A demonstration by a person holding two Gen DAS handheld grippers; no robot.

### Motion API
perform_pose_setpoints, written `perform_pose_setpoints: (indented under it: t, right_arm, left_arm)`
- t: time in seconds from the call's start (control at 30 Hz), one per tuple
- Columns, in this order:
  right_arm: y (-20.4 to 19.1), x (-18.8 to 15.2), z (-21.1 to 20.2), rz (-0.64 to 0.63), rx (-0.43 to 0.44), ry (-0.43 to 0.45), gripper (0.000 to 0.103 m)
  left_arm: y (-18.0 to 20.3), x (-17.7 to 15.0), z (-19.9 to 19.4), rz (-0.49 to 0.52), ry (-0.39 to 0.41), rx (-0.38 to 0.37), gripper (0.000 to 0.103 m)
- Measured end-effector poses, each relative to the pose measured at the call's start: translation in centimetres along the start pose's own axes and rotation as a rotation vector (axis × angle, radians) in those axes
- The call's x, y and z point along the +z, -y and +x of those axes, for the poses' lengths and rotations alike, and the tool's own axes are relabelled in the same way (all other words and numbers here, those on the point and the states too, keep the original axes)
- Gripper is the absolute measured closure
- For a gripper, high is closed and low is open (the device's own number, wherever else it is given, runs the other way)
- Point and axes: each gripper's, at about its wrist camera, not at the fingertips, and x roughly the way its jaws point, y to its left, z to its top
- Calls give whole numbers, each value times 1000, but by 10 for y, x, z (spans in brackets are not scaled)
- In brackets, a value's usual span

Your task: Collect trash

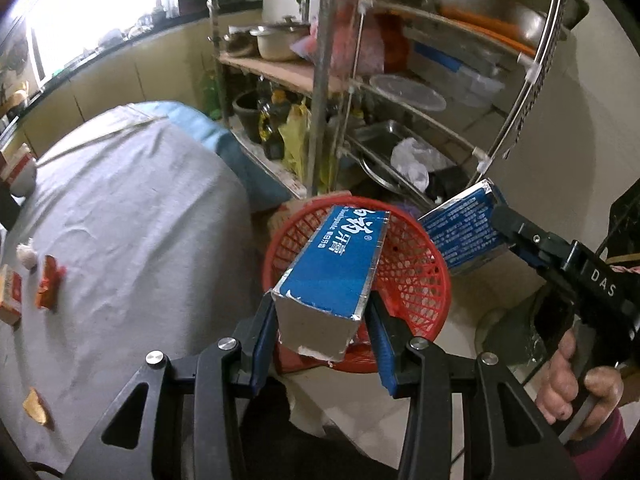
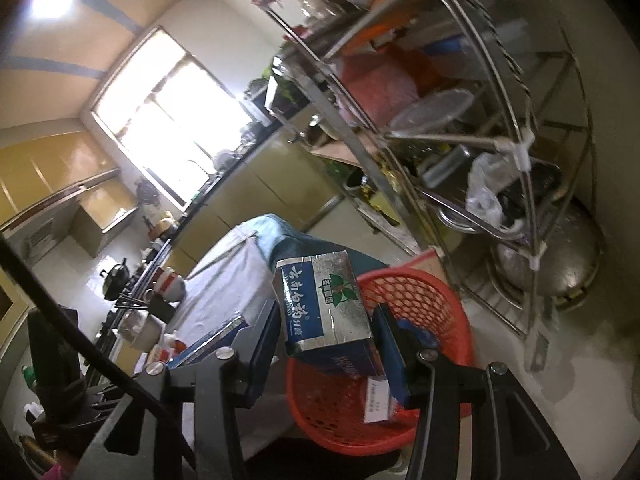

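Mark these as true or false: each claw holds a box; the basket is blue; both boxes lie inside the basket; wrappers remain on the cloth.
1. Each claw grips a blue-and-silver cardboard box. True: left claw holds a long toothpaste box, right claw another box.
2. The basket is blue. False: the plastic mesh basket is red.
3. Both boxes lie inside it. False: both are held above it.
4. Orange wrappers remain on the grey tablecloth. True.

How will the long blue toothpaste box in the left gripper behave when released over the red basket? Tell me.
The toothpaste box looks like thin, open-ended cardboard, so probably light and easily crushed. Its flat sides should keep it from rolling. Being long against the red basket, it may lodge slanted on the rim when the left gripper opens.
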Motion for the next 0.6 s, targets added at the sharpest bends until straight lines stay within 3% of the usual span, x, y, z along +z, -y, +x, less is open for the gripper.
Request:
perform_pose_setpoints:
  t: [0.2, 0.33, 0.6]
  right_arm:
    - [17, -3, 11, 50, -37, -7, 48]
    - [23, 1, 26, 117, -6, -34, 40]
    - [2, 8, 5, 70, 44, 47, 40]
  left_arm:
    - [19, 4, 23, 20, -31, -7, 55]
    - [23, 7, 28, 42, -26, 2, 51]
    - [-13, -15, -28, 56, 90, 119, 41]
